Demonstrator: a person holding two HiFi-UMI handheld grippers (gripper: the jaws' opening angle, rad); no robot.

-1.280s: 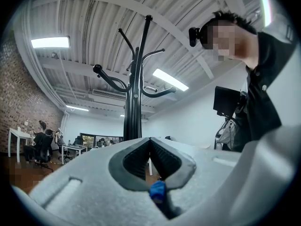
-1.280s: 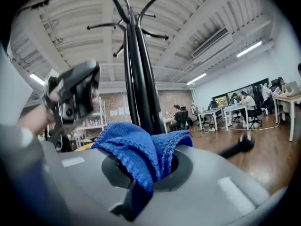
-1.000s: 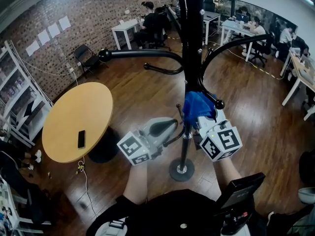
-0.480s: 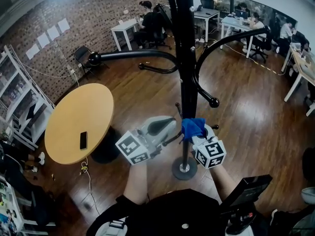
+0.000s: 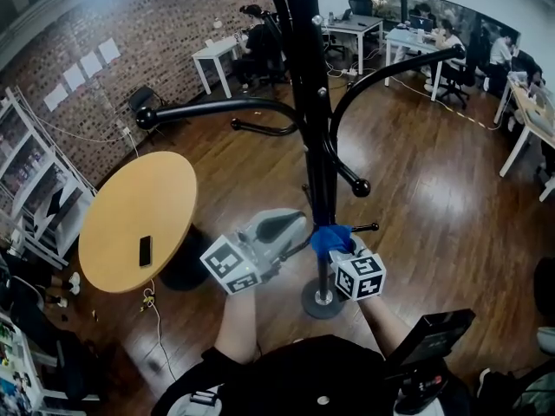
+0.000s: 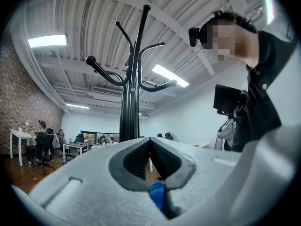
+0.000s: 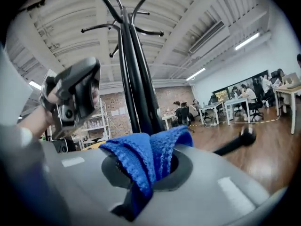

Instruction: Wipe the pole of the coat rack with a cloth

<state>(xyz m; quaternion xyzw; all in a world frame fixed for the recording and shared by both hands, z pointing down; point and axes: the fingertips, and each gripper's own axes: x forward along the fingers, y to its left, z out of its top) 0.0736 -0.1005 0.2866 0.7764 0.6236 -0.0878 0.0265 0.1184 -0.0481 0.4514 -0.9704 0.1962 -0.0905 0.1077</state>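
1. Cloth [image 5: 330, 237], blue and bunched, is clamped between the jaws of the right gripper [image 5: 338, 248]. In the right gripper view its folds [image 7: 136, 157] spill up over both pads.
2. Pole [image 5: 312, 137], black and upright, has the cloth pressed against its lower part on the side facing the person. The cloth is a little above the round base [image 5: 321, 301] and below the lowest curved hook [image 5: 351, 176].
3. Right gripper reaches the pole from the person's side, slightly to the pole's right, with its jaws pointing at the pole.
4. Left gripper [image 5: 299, 235] hangs just left of the pole, at about the cloth's height. In the left gripper view its jaws meet tip to tip with nothing held between them, and the pole rises straight ahead. From the head view I cannot tell whether the left gripper touches the pole.
5. Peg [image 5: 366, 228], short and knobbed, sticks out to the right of the pole just beside the cloth.
6. Table [image 5: 130, 206], round and wooden, stands well to the left of the pole, and a dark phone [image 5: 144, 250] lies on it.
7. Desks [image 5: 408, 42] with seated people [image 5: 451, 50] stand far behind the pole, and a brick wall [image 5: 147, 33] runs behind and to its left.
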